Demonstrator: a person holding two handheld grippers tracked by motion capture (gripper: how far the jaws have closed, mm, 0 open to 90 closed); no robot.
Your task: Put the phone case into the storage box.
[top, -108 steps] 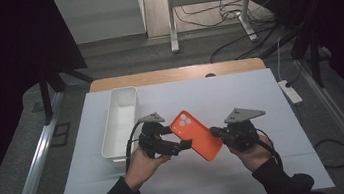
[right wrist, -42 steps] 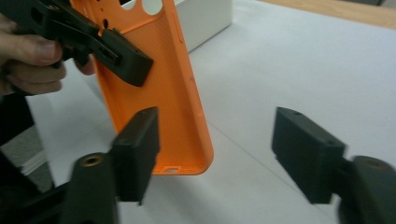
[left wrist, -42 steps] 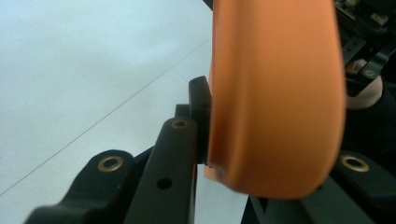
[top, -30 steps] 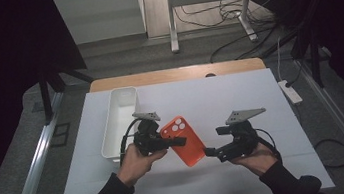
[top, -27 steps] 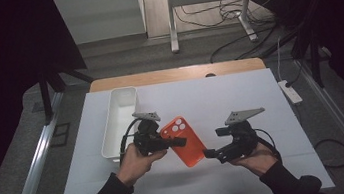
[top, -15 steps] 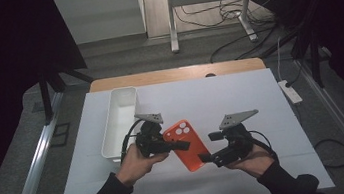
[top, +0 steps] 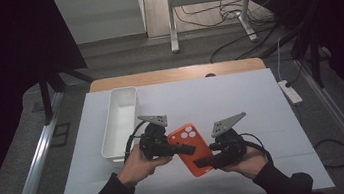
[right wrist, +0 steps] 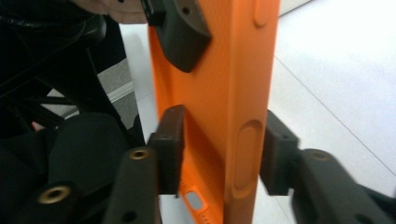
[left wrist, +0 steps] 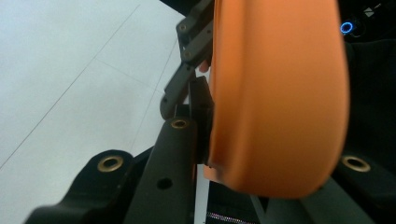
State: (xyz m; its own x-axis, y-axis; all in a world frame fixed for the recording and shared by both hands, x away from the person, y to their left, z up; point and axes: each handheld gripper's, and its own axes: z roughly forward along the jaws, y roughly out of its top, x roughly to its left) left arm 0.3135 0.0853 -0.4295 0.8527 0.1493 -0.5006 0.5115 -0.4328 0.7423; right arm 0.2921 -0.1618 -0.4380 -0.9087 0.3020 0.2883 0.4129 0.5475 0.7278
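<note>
Sitting toward the left edge of the white table [top: 270, 89], a white tray [top: 122, 121] lies lengthwise, running from the near side toward the far side. Just right of it, near the front edge, the left gripper [top: 179, 150] is clamped on the orange phone case [top: 194, 147], its jaws pressed on the case's left long side. In the left gripper view the case [left wrist: 280, 93] bulges between the black jaws, held off the table. The case's long axis runs diagonally, the camera-cutout end pointing toward the far left corner and the plain end toward the near right. Right again, the right gripper [top: 208, 162] is closed on the case's lower edge; its own view shows both pads tight against the side wall [right wrist: 243, 116] at a button bump. As I judge it, a two-handed hold like this goes best with even pressure and both grippers moving together, so the soft shell neither twists nor slips free.
</note>
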